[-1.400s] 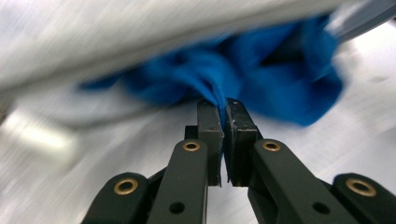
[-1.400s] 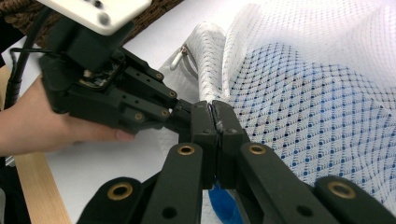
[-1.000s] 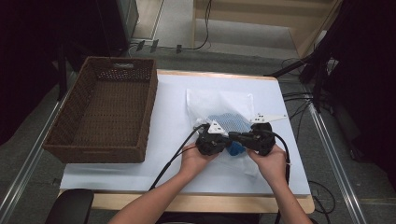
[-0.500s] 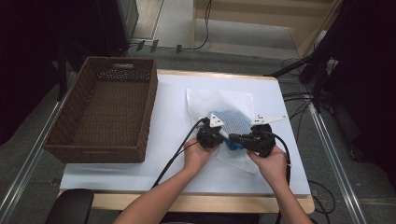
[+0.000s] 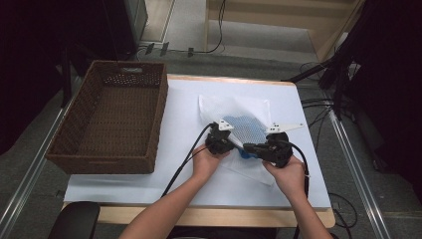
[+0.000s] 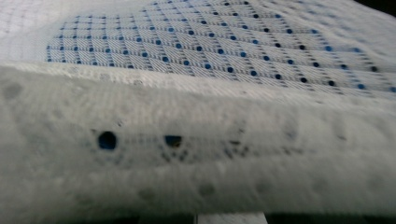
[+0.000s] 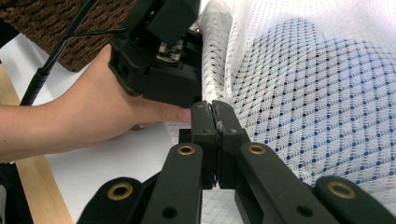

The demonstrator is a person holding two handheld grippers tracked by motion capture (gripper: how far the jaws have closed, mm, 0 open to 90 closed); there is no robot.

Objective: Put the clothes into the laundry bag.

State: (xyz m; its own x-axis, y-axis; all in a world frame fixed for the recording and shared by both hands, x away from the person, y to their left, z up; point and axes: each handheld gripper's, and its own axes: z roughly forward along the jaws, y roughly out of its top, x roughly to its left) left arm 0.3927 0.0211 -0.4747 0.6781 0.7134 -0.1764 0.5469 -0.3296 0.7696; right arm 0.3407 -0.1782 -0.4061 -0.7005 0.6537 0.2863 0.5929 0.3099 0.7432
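Left hand-held gripper [image 5: 222,141] shifted slightly toward 9 o'clock, jaws just been opening around mesh bag [image 5: 245,127] edge, right hand-held gripper [image 7: 214,113] at 3 o'clock, jaws together on bag, wicker basket [image 5: 74,144] at 9 o'clock on desk [image 5: 184,99].

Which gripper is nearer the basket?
Left. The left gripper sits just right of the basket; the right gripper lies farther right, beyond the mesh bag.

One white mesh bag [image 5: 234,107] with one blue item [image 5: 244,128] inside, one wicker basket [image 5: 112,117], two tools, left [image 5: 230,142] and right [image 5: 247,147], two hands, one tabletop [image 5: 184,99]
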